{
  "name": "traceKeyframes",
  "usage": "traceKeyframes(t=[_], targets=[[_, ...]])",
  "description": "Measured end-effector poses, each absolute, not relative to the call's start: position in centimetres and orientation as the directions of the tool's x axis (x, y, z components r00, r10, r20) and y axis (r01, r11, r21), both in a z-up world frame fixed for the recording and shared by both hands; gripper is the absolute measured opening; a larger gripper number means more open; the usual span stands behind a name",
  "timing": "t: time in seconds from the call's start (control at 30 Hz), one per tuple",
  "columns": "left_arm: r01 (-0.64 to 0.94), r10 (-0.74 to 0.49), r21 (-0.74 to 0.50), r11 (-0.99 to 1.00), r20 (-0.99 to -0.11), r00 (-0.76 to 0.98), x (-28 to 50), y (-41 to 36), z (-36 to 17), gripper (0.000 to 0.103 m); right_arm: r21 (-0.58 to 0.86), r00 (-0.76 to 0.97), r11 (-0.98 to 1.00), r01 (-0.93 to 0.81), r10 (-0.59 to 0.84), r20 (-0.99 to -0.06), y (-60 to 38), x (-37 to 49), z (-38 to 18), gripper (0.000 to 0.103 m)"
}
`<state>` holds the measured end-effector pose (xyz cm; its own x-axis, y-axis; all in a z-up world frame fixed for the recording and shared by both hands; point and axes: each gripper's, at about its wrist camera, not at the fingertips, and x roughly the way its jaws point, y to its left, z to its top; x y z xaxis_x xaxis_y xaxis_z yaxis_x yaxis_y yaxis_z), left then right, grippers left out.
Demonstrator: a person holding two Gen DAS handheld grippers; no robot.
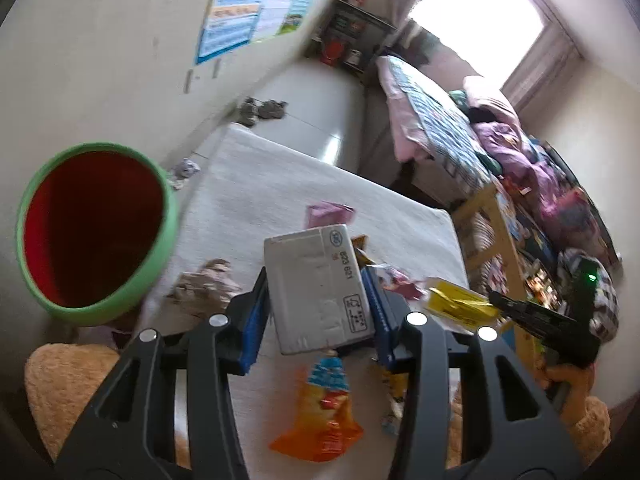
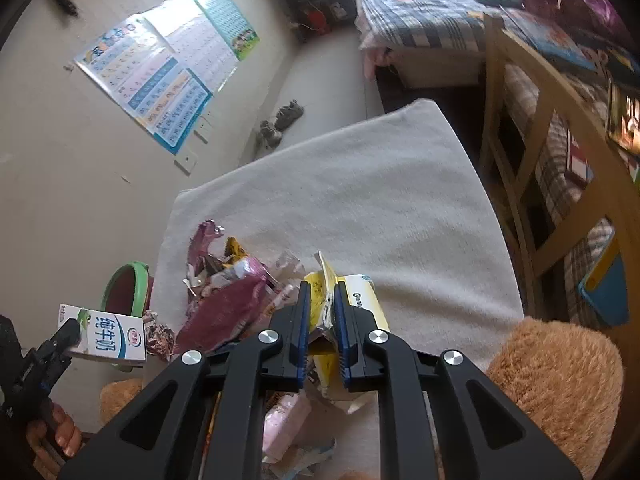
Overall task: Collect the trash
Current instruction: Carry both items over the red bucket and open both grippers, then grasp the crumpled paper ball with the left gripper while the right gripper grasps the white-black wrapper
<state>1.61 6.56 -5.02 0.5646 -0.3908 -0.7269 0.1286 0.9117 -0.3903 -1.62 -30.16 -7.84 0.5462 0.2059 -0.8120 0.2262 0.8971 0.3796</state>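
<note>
Left gripper clamped on milk carton mid-frame, green bin left, right gripper pinching yellow wrapper lower centre on white mat

Yellow wrapper between right gripper fingers

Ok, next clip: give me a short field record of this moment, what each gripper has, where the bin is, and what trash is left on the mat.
left gripper: shut on milk carton, lifted above the mat
right gripper: shut on yellow wrapper, low over the pile
bin: green rim, red inside, on the floor off the mat's left edge, mouth open
mat: white, far half bare
trash left: purple wrapper, orange snack bag, crumpled foil, pink packet
also: tan plush items at the near edge
</note>
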Motion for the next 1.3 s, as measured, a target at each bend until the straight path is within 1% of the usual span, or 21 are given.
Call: traceKeyframes(t=[0.13,0.23,0.37,0.47,0.53,0.67,0.77,0.9,0.93,0.97,1.0,1.03,1.07,1.1,1.13,1.2,1.3], targets=[[0.053,-0.327,-0.370,0.928,-0.735,0.594,1.9,9.5,-5.3,0.043,0.378,0.578,0.911,0.166,0.221,-0.786,-28.2,-0.9,-6.1,0.011],[-0.003,-0.257,-0.330,0.944,-0.740,0.622,2.2,11.9,-5.3,0.043,0.368,0.613,0.925,0.091,0.239,-0.753,-25.9,0.0,-4.0,0.011],[-0.071,-0.171,-0.284,0.956,-0.737,0.654,2.5,14.8,-5.1,0.043,0.400,0.631,0.916,-0.033,0.330,-0.702,-22.2,1.9,-1.9,0.011],[-0.131,-0.124,-0.278,0.951,-0.736,0.665,2.9,17.3,-5.3,0.043,0.420,0.617,0.898,-0.134,0.407,-0.674,-18.1,3.6,-1.4,0.011],[-0.171,-0.081,-0.259,0.951,-0.741,0.667,3.2,18.8,-5.7,0.043,0.433,0.587,0.878,-0.204,0.464,-0.664,-14.8,4.8,-2.0,0.011],[-0.259,-0.010,-0.234,0.937,-0.759,0.651,4.1,21.9,-7.0,0.043,0.459,0.492,0.840,-0.290,0.542,-0.681,-8.4,7.6,-4.5,0.011],[-0.311,0.015,-0.228,0.923,-0.785,0.620,4.6,23.8,-8.4,0.043,0.474,0.420,0.819,-0.322,0.572,-0.704,-3.6,10.0,-6.3,0.011],[-0.344,0.020,-0.229,0.911,-0.808,0.589,4.9,24.9,-9.7,0.043,0.471,0.354,0.800,-0.371,0.591,-0.724,1.7,12.1,-7.9,0.012],[-0.345,0.016,-0.226,0.911,-0.817,0.577,5.0,25.0,-10.2,0.043,0.472,0.342,0.793,-0.385,0.597,-0.726,2.5,12.4,-8.2,0.017],[-0.345,0.015,-0.221,0.912,-0.823,0.568,5.2,25.1,-10.6,0.043,0.471,0.331,0.789,-0.393,0.600,-0.728,3.2,12.5,-8.5,0.018],[-0.350,0.024,-0.211,0.913,-0.828,0.561,5.4,25.1,-10.7,0.043,0.471,0.323,0.789,-0.395,0.599,-0.733,3.7,12.7,-8.7,0.027],[-0.359,0.045,-0.191,0.914,-0.830,0.556,5.3,25.0,-10.9,0.047,0.469,0.325,0.791,-0.394,0.597,-0.733,4.1,12.7,-8.7,0.036],[-0.358,0.050,-0.185,0.915,-0.828,0.558,5.4,24.9,-10.9,0.058,0.464,0.335,0.793,-0.395,0.595,-0.731,4.1,12.6,-8.6,0.039],[-0.357,0.057,-0.180,0.917,-0.825,0.563,5.4,24.7,-10.9,0.065,0.446,0.351,0.801,-0.400,0.583,-0.733,4.2,12.5,-8.4,0.046],[-0.357,0.072,-0.171,0.918,-0.816,0.574,5.2,24.4,-10.7,0.072,0.417,0.366,0.813,-0.406,0.563,-0.741,4.3,12.2,-8.2,0.048],[-0.347,0.078,-0.158,0.925,-0.812,0.579,5.1,24.1,-10.7,0.072,0.353,0.395,0.837,-0.419,0.518,-0.759,4.5,11.4,-7.7,0.048],[-0.327,0.083,-0.139,0.935,-0.809,0.582,5.0,23.4,-10.4,0.072,0.299,0.434,0.859,-0.415,0.476,-0.765,3.8,10.8,-7.3,0.048]])
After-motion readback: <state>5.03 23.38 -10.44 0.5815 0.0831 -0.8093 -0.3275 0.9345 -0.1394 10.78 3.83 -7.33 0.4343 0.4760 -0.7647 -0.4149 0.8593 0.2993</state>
